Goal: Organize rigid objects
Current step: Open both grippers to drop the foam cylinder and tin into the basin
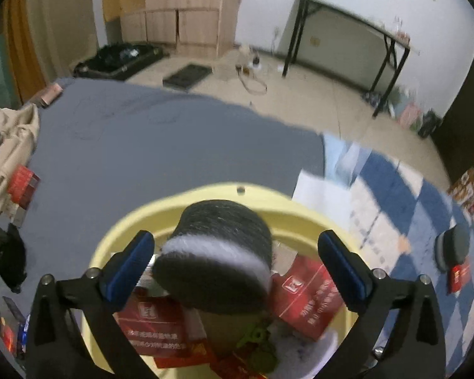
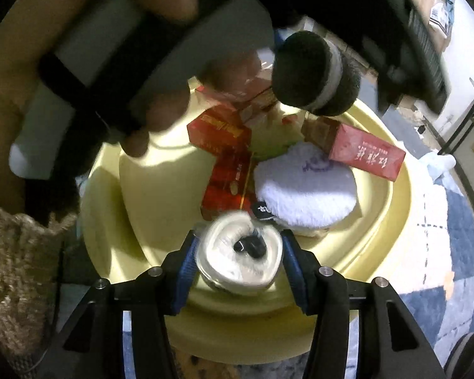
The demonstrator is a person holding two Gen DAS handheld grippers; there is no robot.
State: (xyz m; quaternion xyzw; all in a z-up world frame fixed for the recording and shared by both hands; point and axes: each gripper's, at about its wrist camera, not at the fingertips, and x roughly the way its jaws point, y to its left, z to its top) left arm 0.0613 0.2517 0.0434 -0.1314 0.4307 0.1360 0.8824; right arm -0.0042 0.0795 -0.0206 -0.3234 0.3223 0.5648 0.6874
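A yellow basin [image 1: 205, 194] [image 2: 391, 189] holds several red boxes [image 1: 306, 297] [image 2: 368, 154], a white round pad [image 2: 303, 186] and a green toy [image 1: 256, 338]. A dark round puff with a grey band [image 1: 215, 252] [image 2: 312, 74] hangs in the air above the basin, between the fingers of my open left gripper [image 1: 235, 265], touching neither pad. My right gripper [image 2: 240, 252] is shut on a cream round puff [image 2: 240, 252] with a black tag, just over the basin's near rim.
The basin sits on a grey sheet [image 1: 142, 145] next to a blue-and-white checked cloth [image 1: 404, 195]. Another dark puff [image 1: 452, 246] and a red box [image 1: 458, 278] lie on the cloth. Red boxes [image 1: 23, 183] and beige fabric [image 1: 12, 139] lie at the left.
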